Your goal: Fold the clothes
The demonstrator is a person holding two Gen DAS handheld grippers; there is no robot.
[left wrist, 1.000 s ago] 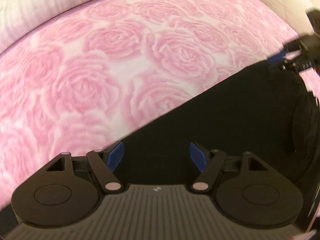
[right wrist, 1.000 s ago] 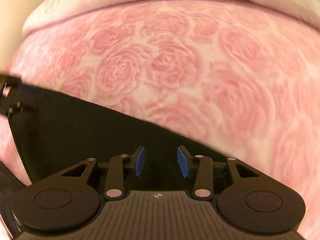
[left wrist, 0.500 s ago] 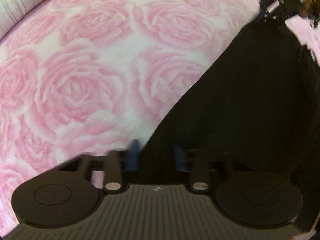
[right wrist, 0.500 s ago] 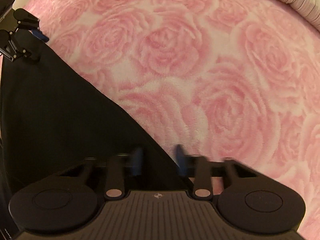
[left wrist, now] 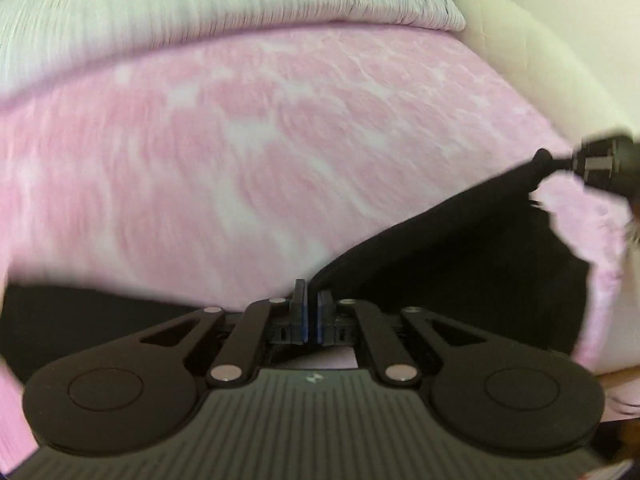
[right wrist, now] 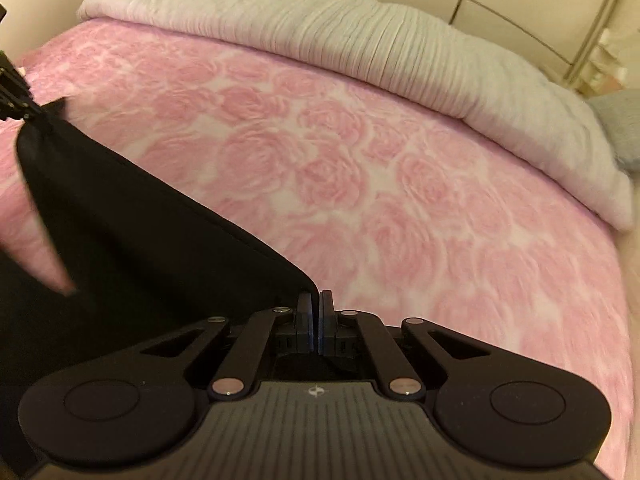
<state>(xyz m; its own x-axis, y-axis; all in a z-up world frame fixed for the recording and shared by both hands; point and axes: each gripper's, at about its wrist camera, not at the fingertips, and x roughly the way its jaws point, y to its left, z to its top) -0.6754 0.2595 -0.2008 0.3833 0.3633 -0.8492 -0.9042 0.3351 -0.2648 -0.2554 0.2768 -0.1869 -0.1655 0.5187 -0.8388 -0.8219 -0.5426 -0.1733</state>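
Observation:
A black garment [left wrist: 460, 248] hangs stretched between my two grippers above a pink rose-patterned blanket [left wrist: 240, 152]. My left gripper [left wrist: 312, 300] is shut on one corner of the garment. My right gripper [right wrist: 314, 304] is shut on the other corner of the garment [right wrist: 140, 240]. In the left wrist view the right gripper [left wrist: 600, 164] shows at the right edge, pinching the cloth. In the right wrist view the left gripper [right wrist: 12, 96] shows at the left edge, pinching the cloth. The cloth's top edge runs taut between them and the rest hangs down.
The pink blanket [right wrist: 380, 184] covers the bed. A white ribbed duvet [right wrist: 400, 48] lies bunched along the far side; it also shows in the left wrist view [left wrist: 200, 12]. A grey pillow [right wrist: 616, 128] lies at the far right. A cream wall [left wrist: 560, 60] stands beyond the bed.
Both grippers have shut on the black garment's corners and lifted it off the blanket. Both cameras have tilted up, so the duvet and the wall show now.

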